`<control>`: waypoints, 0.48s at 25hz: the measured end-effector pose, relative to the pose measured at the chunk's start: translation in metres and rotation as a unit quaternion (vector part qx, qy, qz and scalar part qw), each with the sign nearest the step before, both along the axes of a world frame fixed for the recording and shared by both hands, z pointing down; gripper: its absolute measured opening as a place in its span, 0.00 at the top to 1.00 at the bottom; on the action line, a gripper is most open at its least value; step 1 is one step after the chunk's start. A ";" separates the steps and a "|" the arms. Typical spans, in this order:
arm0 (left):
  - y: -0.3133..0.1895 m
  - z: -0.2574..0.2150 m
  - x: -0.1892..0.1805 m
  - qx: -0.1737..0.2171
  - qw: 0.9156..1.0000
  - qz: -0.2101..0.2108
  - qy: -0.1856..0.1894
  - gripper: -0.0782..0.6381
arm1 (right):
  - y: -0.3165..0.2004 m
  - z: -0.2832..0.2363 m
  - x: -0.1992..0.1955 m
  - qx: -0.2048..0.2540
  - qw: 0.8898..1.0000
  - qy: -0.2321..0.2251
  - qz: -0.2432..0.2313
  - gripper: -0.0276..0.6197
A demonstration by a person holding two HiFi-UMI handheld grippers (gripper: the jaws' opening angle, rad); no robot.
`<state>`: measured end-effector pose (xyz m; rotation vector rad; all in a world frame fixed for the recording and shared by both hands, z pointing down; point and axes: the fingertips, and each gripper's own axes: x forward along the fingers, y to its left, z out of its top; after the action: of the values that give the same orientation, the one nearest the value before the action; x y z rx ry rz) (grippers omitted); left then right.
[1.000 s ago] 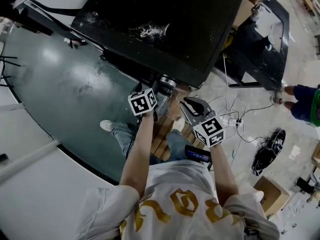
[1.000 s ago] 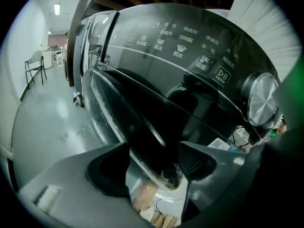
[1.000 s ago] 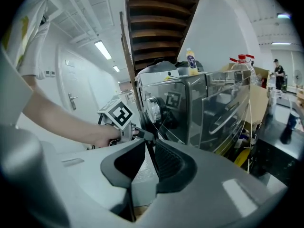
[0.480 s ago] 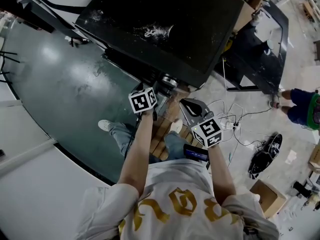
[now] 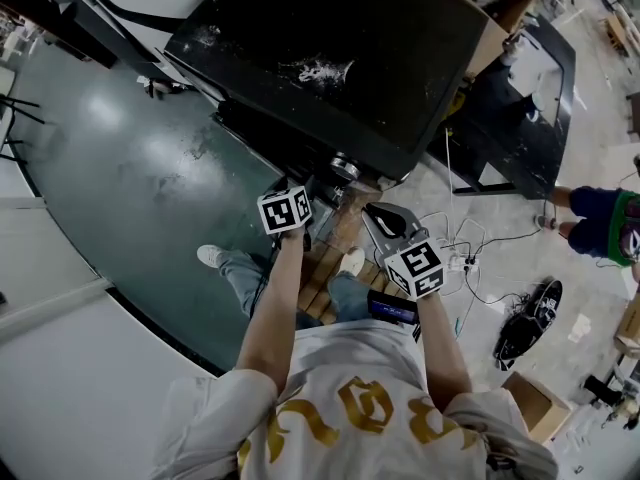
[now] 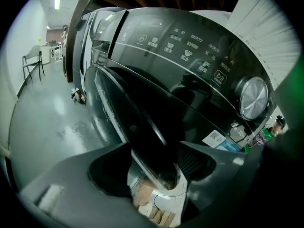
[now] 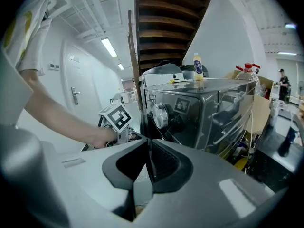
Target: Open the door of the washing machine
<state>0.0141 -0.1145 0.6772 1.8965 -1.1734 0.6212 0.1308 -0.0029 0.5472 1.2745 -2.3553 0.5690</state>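
Door [image 6: 137, 122]: on the front of the washing machine [image 5: 340, 58], centre of the scene, just beyond the person.
Risk: judging by its glossy, curved edge, the rim could slip from the grip if pulled askew.
Look: dark, round, shiny.
Left claw [image 6: 159, 167]: closed on the door's rim.
Right claw [image 7: 148, 148]: pinched together, empty, off to the right.

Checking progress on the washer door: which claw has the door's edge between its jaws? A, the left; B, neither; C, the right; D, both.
A: the edge of the door sits between the jaws of the left claw, while the right claw is shut and empty.
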 end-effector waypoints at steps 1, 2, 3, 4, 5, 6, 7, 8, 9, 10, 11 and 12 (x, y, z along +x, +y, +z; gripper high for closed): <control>0.002 0.000 -0.002 -0.002 1.000 0.002 -0.002 0.49 | -0.001 0.001 -0.001 -0.001 1.000 0.002 -0.001 0.88; 0.003 0.001 -0.004 -0.005 1.000 0.003 -0.003 0.49 | -0.002 0.002 -0.003 -0.002 1.000 0.003 -0.003 0.88; 0.006 0.002 -0.006 -0.008 1.000 0.004 -0.002 0.49 | -0.003 0.003 -0.005 -0.003 1.000 0.005 -0.004 0.88; 0.008 0.003 -0.008 -0.012 1.000 0.003 0.000 0.50 | -0.004 0.003 -0.007 -0.004 1.000 0.007 -0.007 0.88; 0.011 0.004 -0.009 -0.016 1.000 0.002 0.003 0.50 | -0.005 0.004 -0.008 -0.004 1.000 0.008 -0.009 0.88; 0.014 0.005 -0.011 -0.019 1.000 0.002 0.004 0.51 | -0.007 0.004 -0.010 -0.003 1.000 0.009 -0.011 0.88; 0.016 0.006 -0.013 -0.021 1.000 0.002 0.005 0.51 | -0.009 0.003 -0.012 -0.003 1.000 0.010 -0.013 0.88; 0.018 0.006 -0.015 -0.023 1.000 0.002 0.005 0.52 | -0.010 0.003 -0.014 -0.002 1.000 0.011 -0.015 0.88; 0.020 0.006 -0.018 -0.025 1.000 0.002 0.006 0.52 | -0.011 0.002 -0.016 -0.001 1.000 0.012 -0.016 0.88; 0.022 0.006 -0.020 -0.028 1.000 0.001 0.006 0.52 | -0.012 0.001 -0.018 0.000 1.000 0.013 -0.018 0.88; 0.024 0.006 -0.022 -0.030 1.000 0.001 0.006 0.53 | -0.012 0.001 -0.020 0.000 1.000 0.013 -0.020 0.89; 0.026 0.006 -0.025 -0.031 1.000 0.000 0.006 0.54 | -0.012 0.001 -0.022 0.000 1.000 0.014 -0.023 0.89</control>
<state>-0.0107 -0.0888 0.6830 1.8459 -1.1337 0.6371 0.1092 -0.0150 0.5478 1.2173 -2.3555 0.5342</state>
